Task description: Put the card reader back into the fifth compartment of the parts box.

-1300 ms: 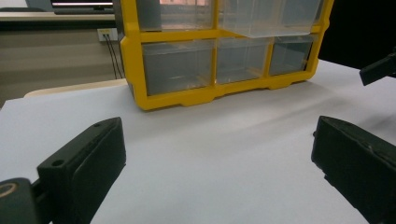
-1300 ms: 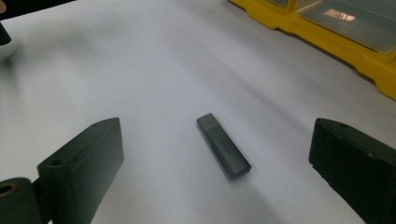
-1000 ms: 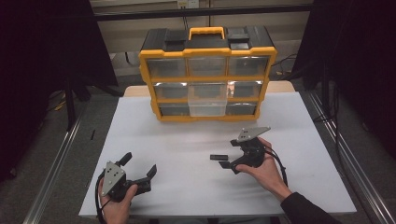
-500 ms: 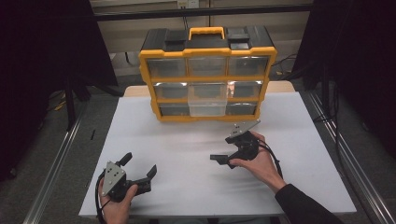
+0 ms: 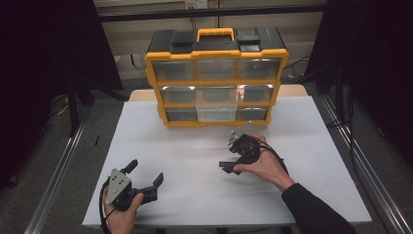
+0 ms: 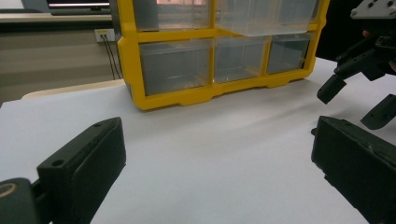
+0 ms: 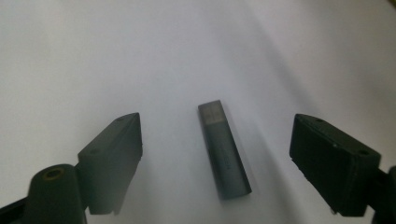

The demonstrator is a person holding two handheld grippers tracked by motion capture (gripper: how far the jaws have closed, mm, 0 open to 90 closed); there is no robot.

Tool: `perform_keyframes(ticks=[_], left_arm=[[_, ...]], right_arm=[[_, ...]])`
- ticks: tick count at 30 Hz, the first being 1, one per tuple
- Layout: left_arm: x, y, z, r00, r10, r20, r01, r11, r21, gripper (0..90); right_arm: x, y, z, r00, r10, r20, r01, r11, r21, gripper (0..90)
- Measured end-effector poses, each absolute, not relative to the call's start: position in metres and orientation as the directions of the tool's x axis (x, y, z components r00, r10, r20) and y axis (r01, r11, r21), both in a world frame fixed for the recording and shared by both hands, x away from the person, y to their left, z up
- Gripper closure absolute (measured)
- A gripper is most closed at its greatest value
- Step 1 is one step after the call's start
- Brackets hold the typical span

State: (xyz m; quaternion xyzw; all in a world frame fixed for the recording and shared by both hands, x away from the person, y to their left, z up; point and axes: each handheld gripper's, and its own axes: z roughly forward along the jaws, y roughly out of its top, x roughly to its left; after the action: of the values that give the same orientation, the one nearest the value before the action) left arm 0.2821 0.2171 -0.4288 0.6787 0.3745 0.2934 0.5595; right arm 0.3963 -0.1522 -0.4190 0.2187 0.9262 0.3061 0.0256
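A small grey stick-shaped object (image 7: 224,150), like a USB stick, lies flat on the white table (image 5: 195,146). My right gripper (image 7: 217,130) points down at it with its jaws wide apart, one on each side and neither touching. In the high view the right gripper (image 5: 228,155) sits right of centre in a hand, in front of the organizer. My left gripper (image 5: 145,171) rests low at the front left, open and holding nothing. Between its open jaws, the left gripper view (image 6: 210,140) looks across bare table.
A yellow and black drawer organizer (image 5: 216,78) stands at the back centre of the table. One clear drawer (image 5: 215,105) in its middle column is pulled out toward me. The left gripper view has the organizer (image 6: 187,95) ahead and the right gripper (image 6: 359,70) off to its right.
The right gripper has shifted a little left and toward the organizer, tilting down over the table. The left gripper has stayed still.
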Motion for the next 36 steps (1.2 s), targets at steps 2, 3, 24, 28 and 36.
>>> perform_keyframes(ticks=[2,3,24,28,36], left_arm=[[0.282,0.217,-0.429,0.548,0.836,-0.02,0.18,-0.095,0.979,3.0],[0.282,0.217,-0.429,0.547,0.837,-0.018,0.18,-0.097,0.979,3.0],[0.282,0.218,-0.429,0.551,0.835,-0.015,0.18,-0.101,0.978,3.0],[0.282,0.217,-0.429,0.552,0.834,-0.009,0.179,-0.108,0.978,3.0],[0.282,0.218,-0.428,0.553,0.833,-0.007,0.179,-0.111,0.978,3.0]], right_arm=[[0.398,-0.152,-0.419,-0.904,0.418,0.091,0.392,0.724,0.567,21.1],[0.401,-0.151,-0.419,-0.904,0.416,0.097,0.395,0.73,0.558,25.4],[0.41,-0.145,-0.43,-0.927,0.365,0.082,0.364,0.832,0.418,57.4],[0.41,-0.143,-0.429,-0.931,0.359,0.065,0.353,0.842,0.408,59.3],[0.409,-0.142,-0.429,-0.932,0.359,0.051,0.349,0.848,0.398,67.8]])
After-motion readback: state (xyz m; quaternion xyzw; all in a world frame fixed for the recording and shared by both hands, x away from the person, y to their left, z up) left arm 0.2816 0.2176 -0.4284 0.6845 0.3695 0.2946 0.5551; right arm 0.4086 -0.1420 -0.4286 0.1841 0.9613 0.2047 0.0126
